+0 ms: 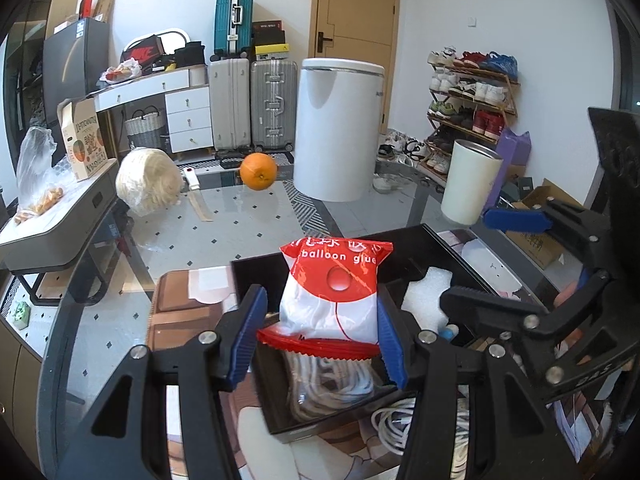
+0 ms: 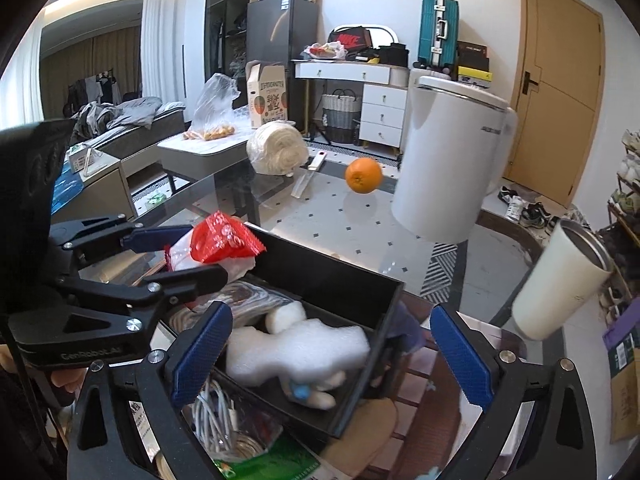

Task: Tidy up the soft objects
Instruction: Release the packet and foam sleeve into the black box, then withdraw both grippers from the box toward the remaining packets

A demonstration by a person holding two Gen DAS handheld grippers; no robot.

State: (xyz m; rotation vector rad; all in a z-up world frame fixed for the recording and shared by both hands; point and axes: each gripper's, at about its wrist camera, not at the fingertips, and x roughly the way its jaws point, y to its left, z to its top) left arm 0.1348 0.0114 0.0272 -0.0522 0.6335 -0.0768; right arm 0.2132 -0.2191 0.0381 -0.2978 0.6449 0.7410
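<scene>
Done: white foam piece [image 2: 296,348] already lies in the black box [image 2: 372,280].
In hand: left gripper [image 1: 320,332] clenches balloon glue packet [image 1: 334,288] over the box.
Right gripper [image 2: 332,354]: released, empty.
Left: white cables [image 2: 216,412] outside.

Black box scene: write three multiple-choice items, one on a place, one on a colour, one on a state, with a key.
1. Where does the white foam piece lie?
A. in the black box
B. beside the orange
C. on the shoe rack

2. What colour is the top of the balloon glue packet?
A. green
B. red
C. yellow

3. How does the left gripper stand?
A. open over the cup
B. shut on nothing
C. shut on the packet

Key: A, the foam sits inside the box walls; B, a red band bears the lettering; C, its blue fingers press on the packet's sides.
</scene>
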